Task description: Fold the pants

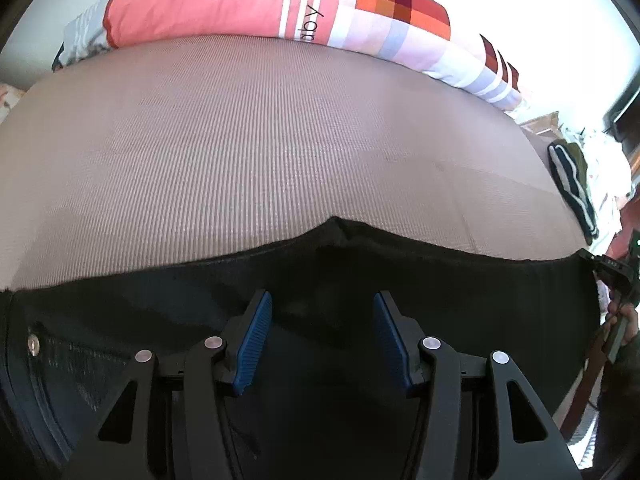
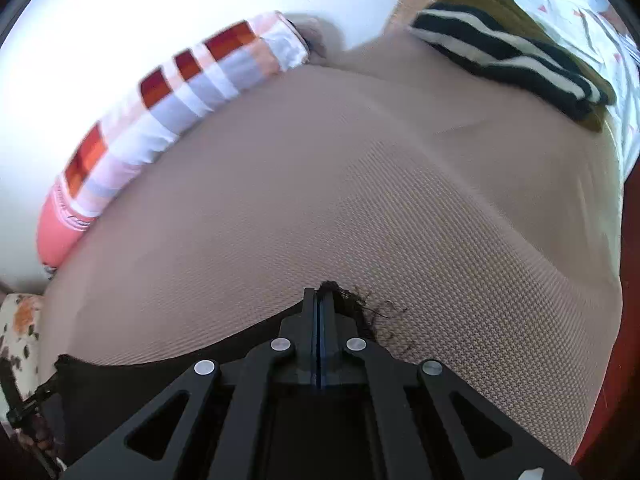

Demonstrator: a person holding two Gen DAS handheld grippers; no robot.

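Observation:
Black pants (image 1: 160,304) lie across the near part of a taupe ribbed mattress (image 1: 260,140). A metal button (image 1: 33,345) shows at their left end. My left gripper (image 1: 322,312) is open just above the pants, its blue pads apart, holding nothing. In the right wrist view my right gripper (image 2: 319,300) is shut on the frayed hem of the pants (image 2: 352,304), and the black cloth (image 2: 140,364) stretches away to the left. The right gripper also shows at the right edge of the left wrist view (image 1: 612,272), holding the pants' corner.
A pink, white and orange checked pillow (image 1: 224,4) lies along the far edge of the mattress by a white wall. A folded black-and-white striped garment (image 2: 508,60) on olive cloth sits at the far right corner. A floral cloth (image 2: 20,328) lies at left.

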